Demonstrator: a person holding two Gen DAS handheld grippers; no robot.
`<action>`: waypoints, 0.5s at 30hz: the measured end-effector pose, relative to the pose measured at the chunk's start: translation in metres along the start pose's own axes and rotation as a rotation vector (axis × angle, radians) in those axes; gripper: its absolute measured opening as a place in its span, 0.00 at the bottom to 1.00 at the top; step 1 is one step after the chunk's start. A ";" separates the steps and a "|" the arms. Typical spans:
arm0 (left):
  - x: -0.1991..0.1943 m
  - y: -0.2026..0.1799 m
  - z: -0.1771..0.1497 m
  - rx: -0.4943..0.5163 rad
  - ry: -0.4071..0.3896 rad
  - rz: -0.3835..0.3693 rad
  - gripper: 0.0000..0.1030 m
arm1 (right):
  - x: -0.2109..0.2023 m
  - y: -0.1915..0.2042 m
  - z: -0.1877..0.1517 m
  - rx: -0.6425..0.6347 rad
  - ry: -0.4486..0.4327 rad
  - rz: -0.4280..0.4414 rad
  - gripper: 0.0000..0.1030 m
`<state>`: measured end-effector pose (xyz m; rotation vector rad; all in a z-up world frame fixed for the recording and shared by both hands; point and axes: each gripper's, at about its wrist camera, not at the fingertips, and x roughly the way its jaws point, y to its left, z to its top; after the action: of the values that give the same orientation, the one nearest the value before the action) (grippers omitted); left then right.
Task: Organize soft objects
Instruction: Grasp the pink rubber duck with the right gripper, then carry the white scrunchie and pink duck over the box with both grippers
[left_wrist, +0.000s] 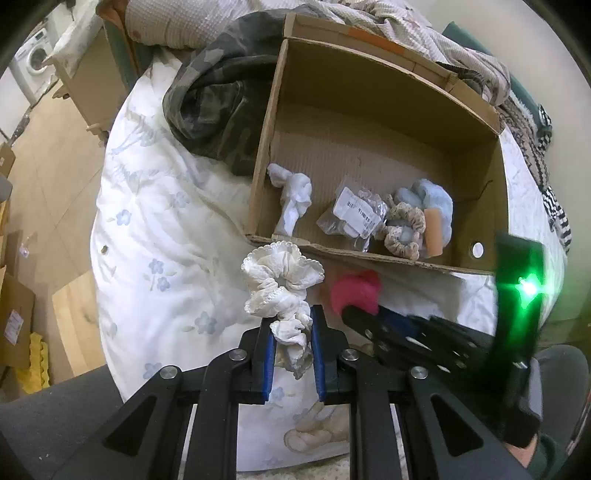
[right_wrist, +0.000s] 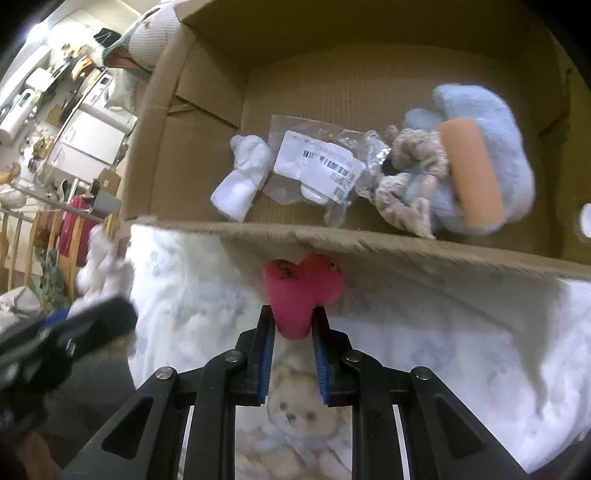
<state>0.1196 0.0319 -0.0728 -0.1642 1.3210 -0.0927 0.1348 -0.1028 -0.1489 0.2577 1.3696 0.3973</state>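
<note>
1. Container: cardboard box (left_wrist: 369, 122), open-topped, set on a bed with a white floral duvet (left_wrist: 159, 221). Serves as the collection point, by the look of its contents.
2. Already in the box, along its near wall:
   - white knotted cloth (left_wrist: 291, 199), at the left end;
   - clear plastic packet with a barcode label (left_wrist: 354, 214), beside it;
   - beige patterned scrunchie (left_wrist: 402, 229), touching the packet;
   - pale blue fluffy item (left_wrist: 432, 199) with an orange roll (left_wrist: 433, 232) lying against it, at the right end.
3. In transit, item A: white frilled scrunchie (left_wrist: 280, 284). Location: outside the box, just short of the near wall, above the duvet. Held by the left gripper (left_wrist: 291, 332), whose blue pads are clamped on its lower folds; the upper ruffle stands free above the fingertips.
4. In transit, item B: pink heart-shaped plush (right_wrist: 303, 291), with dark marks on its face. Location: outside the box, close under the near wall's outer side. Held by the right gripper (right_wrist: 293, 325), its jaws closed on the heart's lower point.
5. Not collected: a camouflage garment (left_wrist: 218, 103) lies on the bed against the box's left wall; whether it belongs to the task cannot be told.
6. Progress, estimated: well under way. Five items are boxed and two are gripped but not yet over the rim. Remaining: carry both over the near wall and release them inside.
</note>
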 end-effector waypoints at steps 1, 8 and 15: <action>0.000 0.000 0.000 -0.001 -0.003 0.005 0.15 | -0.004 -0.001 -0.002 -0.005 -0.003 0.011 0.21; 0.002 0.008 0.001 -0.035 -0.006 0.025 0.15 | -0.037 -0.010 -0.021 0.007 -0.058 0.065 0.21; -0.014 0.005 -0.001 -0.022 -0.071 0.041 0.15 | -0.088 -0.014 -0.032 0.015 -0.139 0.134 0.20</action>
<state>0.1154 0.0393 -0.0602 -0.1572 1.2542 -0.0374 0.0921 -0.1541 -0.0819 0.3844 1.2226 0.4717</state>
